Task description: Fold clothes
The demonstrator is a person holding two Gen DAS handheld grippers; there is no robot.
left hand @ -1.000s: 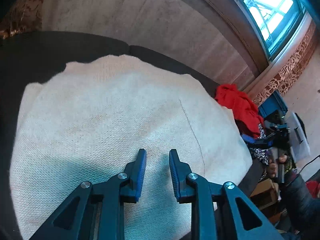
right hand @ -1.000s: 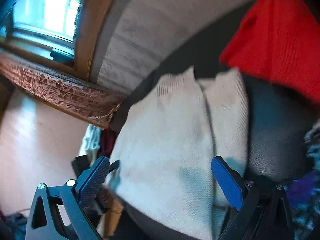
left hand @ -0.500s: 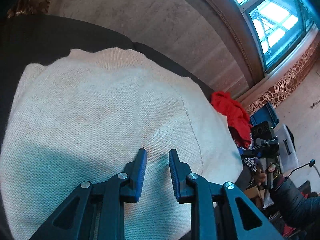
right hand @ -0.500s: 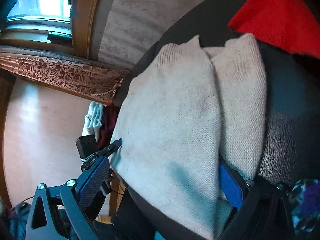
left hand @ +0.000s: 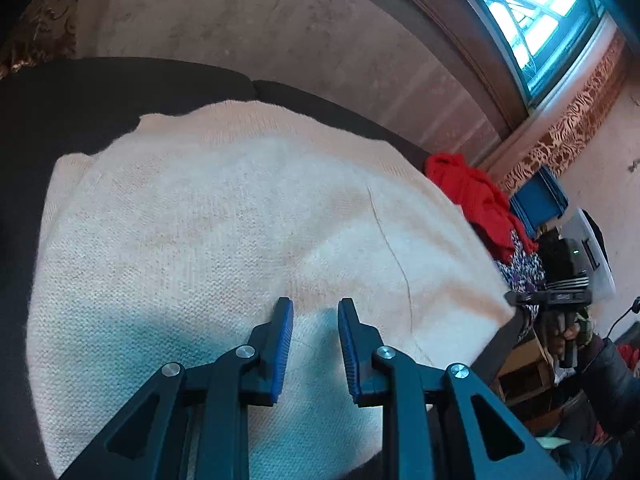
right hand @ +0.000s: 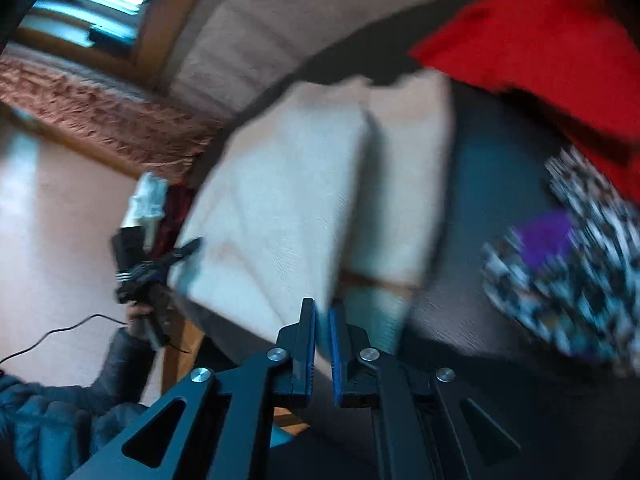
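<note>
Dark sofa (left hand: pixel 100 92) carries the cream sweater (left hand: pixel 224 216), whose near edge the right gripper (right hand: pixel 322 312) pinches for folding, left gripper (left hand: pixel 314 308) jaws slightly parted, empty.

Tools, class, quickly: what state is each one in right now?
Left tool: partly open over the cream sweater, holding nothing.
Right tool: nearly closed at the sweater's edge; whether it grips fabric cannot be told.

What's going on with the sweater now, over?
Left tool open over cream sweater. Right tool nearly shut at its edge. Red garment beside it.
</note>
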